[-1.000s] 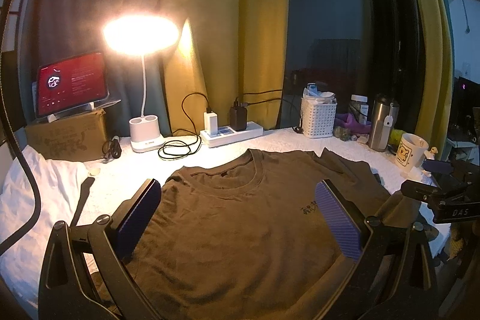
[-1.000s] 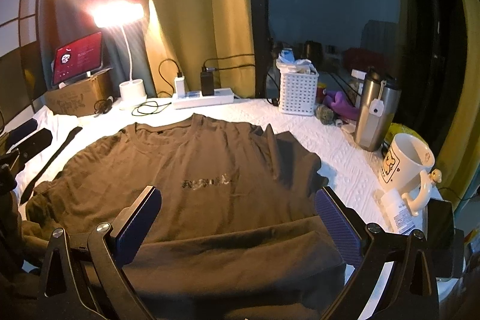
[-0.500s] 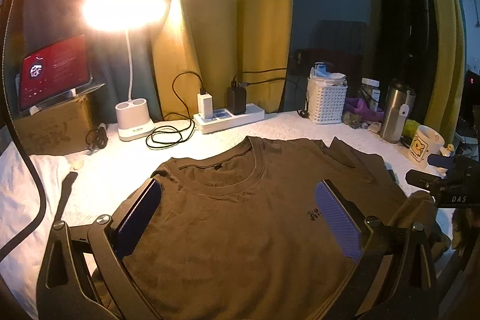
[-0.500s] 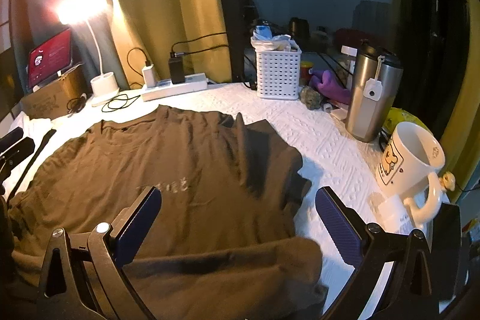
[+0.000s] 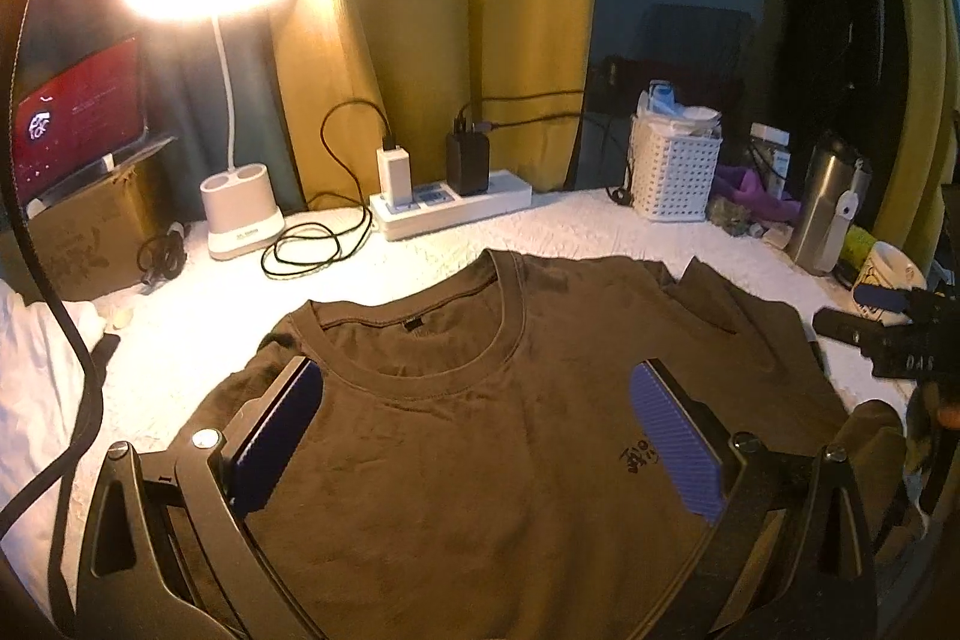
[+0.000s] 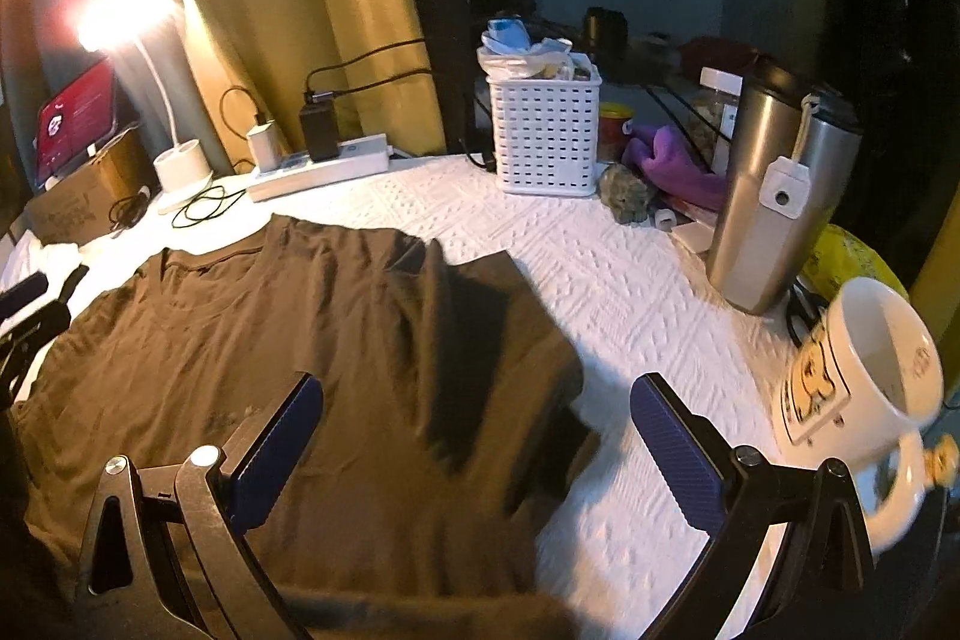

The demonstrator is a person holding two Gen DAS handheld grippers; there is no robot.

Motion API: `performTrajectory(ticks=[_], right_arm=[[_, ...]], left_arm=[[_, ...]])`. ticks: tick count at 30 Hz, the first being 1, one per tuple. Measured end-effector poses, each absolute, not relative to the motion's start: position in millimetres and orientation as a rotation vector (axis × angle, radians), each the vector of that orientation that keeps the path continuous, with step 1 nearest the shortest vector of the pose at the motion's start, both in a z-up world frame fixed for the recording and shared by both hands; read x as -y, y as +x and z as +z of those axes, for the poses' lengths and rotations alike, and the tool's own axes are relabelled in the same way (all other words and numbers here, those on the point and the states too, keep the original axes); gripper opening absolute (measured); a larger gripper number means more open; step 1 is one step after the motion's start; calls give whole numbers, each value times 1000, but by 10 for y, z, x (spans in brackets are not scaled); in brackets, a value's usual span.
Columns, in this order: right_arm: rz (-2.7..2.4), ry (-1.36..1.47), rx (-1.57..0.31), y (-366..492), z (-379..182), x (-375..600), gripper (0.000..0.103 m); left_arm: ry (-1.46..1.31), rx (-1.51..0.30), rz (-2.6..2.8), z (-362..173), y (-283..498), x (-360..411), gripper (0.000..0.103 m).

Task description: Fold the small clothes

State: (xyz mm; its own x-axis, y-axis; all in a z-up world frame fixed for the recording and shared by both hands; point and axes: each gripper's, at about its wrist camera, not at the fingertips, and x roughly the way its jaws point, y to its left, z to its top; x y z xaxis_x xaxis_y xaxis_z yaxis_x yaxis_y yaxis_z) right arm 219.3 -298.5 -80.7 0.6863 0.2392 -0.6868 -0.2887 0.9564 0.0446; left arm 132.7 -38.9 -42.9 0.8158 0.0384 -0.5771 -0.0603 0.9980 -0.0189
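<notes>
1. Tablet: propped upright on a cardboard box at the far left of the table; its screen glows red.
2. Desk lamp: lit, its white base standing just right of the box; a coiled black cable lies beside the base.
3. Power strip: lies along the back edge in front of the yellow curtain, with a white charger and a black charger plugged in.
4. Left gripper: jaws spread wide, holding nothing. Both blue pads hover over the chest of the T-shirt; the pictures do not show whether they touch the fabric.
5. T-shirt: olive-brown, spread face-up on the white textured table cover, collar toward the power strip. A small dark print sits near the left gripper's right pad. In the right wrist view, the shirt's right sleeve is folded inward over the body, and its hem is bunched at the near edge.
6. Right gripper: jaws spread wide, holding nothing. One pad is above the shirt, the other above bare table cover, straddling the shirt's right edge.
7. White basket: stands at the back right, filled with small items.
8. Steel tumbler: upright, right of the basket, with a purple cloth lying between them.
9. White mug: at the far right, close beside the right gripper's outer finger; contact cannot be determined.
</notes>
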Motion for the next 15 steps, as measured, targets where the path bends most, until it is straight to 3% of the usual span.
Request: performTrajectory(ticks=[10,12,15], right_arm=[[354,-3,-855,2758,-1117,3221,87],[366,13,-894,2820,-1226,3236,70],[379,16,-939,2854,-1352,3217,55]], left_arm=[[-30,-664,81,-548,1510,364,101],[-31,-671,80,-566,1524,350,101],[-36,-673,77,-577,1521,332,101]])
